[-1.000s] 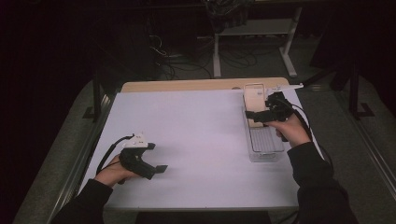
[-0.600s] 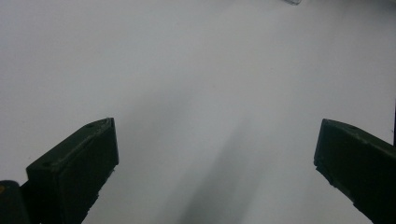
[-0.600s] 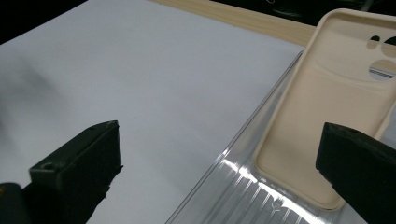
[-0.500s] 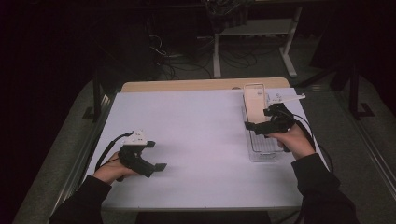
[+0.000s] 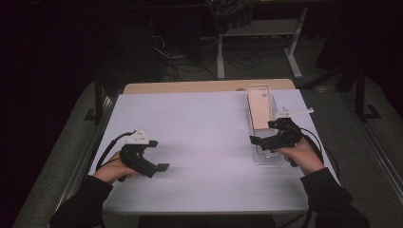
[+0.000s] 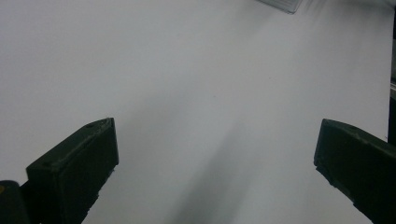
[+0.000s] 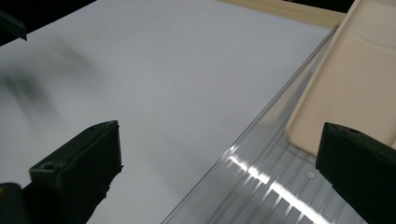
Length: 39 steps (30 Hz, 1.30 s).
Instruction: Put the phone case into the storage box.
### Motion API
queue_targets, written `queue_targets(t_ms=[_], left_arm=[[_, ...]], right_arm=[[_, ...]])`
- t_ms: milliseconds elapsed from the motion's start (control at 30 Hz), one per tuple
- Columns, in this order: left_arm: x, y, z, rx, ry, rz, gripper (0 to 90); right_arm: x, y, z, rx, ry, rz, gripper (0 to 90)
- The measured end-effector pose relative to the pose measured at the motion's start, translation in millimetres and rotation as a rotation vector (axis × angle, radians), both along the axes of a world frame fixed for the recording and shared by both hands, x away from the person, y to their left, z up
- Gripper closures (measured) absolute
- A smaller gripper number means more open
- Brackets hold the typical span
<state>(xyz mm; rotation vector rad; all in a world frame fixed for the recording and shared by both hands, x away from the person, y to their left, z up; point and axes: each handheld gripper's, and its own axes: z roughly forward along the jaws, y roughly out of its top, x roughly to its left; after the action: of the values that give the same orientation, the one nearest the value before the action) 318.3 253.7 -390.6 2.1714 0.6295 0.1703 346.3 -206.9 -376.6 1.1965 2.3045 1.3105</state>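
Note:
A long clear plastic tray [image 5: 267,154] lies along the right side of the white table [image 5: 204,128]. A flat beige board [image 5: 260,108] rests in its far half. My right gripper [image 5: 263,134] hovers over the tray's near half, jaws wide apart and empty. In the right gripper view my right gripper [image 7: 219,140] straddles the tray's left rim [image 7: 261,154], with the beige board [image 7: 345,84] ahead on the right. My left gripper [image 5: 157,156] is open at the near left of the table. In its own view the left gripper [image 6: 217,140] faces bare white surface.
A wooden strip [image 5: 190,87] borders the table's far edge. Beyond it the dark floor holds cables [image 5: 180,66] and a white stand's legs [image 5: 259,47]. A corner of the clear tray [image 6: 282,3] shows far ahead in the left gripper view.
My right gripper has drawn back along the tray from its far end toward the person. The left gripper has stayed almost still.

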Motion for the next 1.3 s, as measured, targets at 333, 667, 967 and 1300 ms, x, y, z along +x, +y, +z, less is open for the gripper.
queue_targets(t_ms=[333, 667, 967, 1300], left_arm=[[-0.4, 0.5, 1.4, -0.015, -0.011, 0.003, 0.0], [-2.4, 1.3, -0.1, -0.006, -0.019, -0.009, 0.0], [-4.1, 2.6, 0.9, -0.008, -0.032, -0.009, 0.0], [-5.3, 3.4, -0.4, -0.007, -0.032, -0.012, 0.0]], right_arm=[[-16.6, -5.9, -11.6, 0.003, -0.017, 0.033, 0.0], [-33.4, -5.5, -20.8, 0.002, -0.002, 0.066, 0.0], [-42.9, -6.5, -27.1, -0.015, 0.004, 0.089, 0.0], [-47.7, -7.3, -32.2, -0.02, 0.016, 0.103, 0.0]])
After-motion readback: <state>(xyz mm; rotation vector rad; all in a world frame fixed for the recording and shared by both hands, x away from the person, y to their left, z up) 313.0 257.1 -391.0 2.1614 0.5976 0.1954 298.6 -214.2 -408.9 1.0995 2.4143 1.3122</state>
